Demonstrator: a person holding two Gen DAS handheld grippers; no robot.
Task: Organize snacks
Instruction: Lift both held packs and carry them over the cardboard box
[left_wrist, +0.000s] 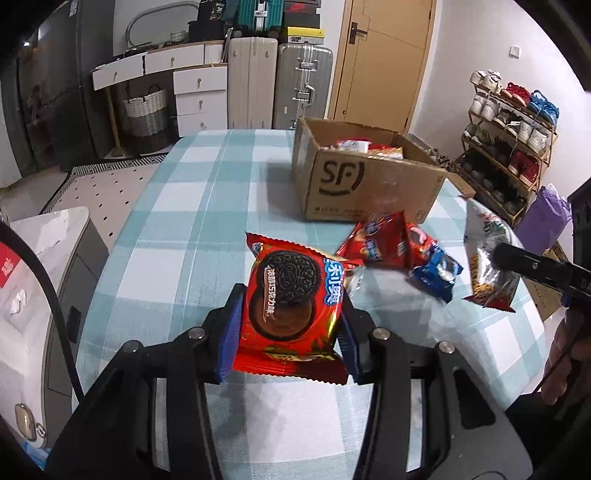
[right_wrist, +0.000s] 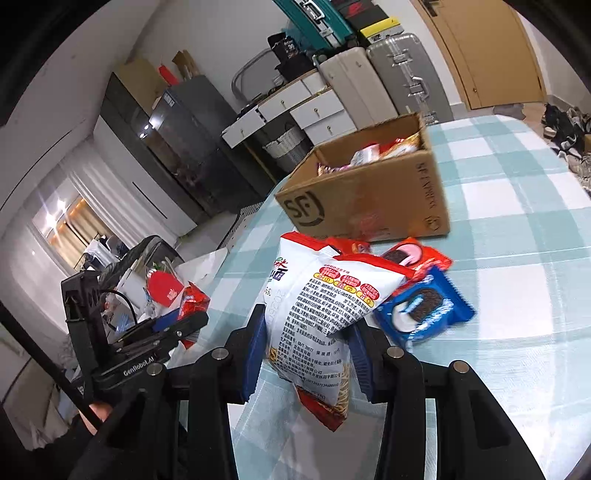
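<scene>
Gripping from both sides, the left gripper (left_wrist: 291, 317) has its jaws closed on a red cookie packet (left_wrist: 291, 299) held above the checked counter (left_wrist: 184, 206). A white noodle bag (right_wrist: 325, 314) is pinched in the right gripper (right_wrist: 306, 343). Two more packets (right_wrist: 424, 306) are seen lying before the cardboard box (right_wrist: 369, 199).

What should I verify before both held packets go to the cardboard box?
1. Left gripper clamped on the red Oreo packet: ok.
2. Right gripper clamped on the white noodle packet: ok, though the bag sags below the pads.
3. Cardboard box open on top: ok.
4. Room left inside the box: cannot tell; snacks already show above its rim.
5. Loose packets left on the table, the blue Oreo packet among them: not ok.
</scene>
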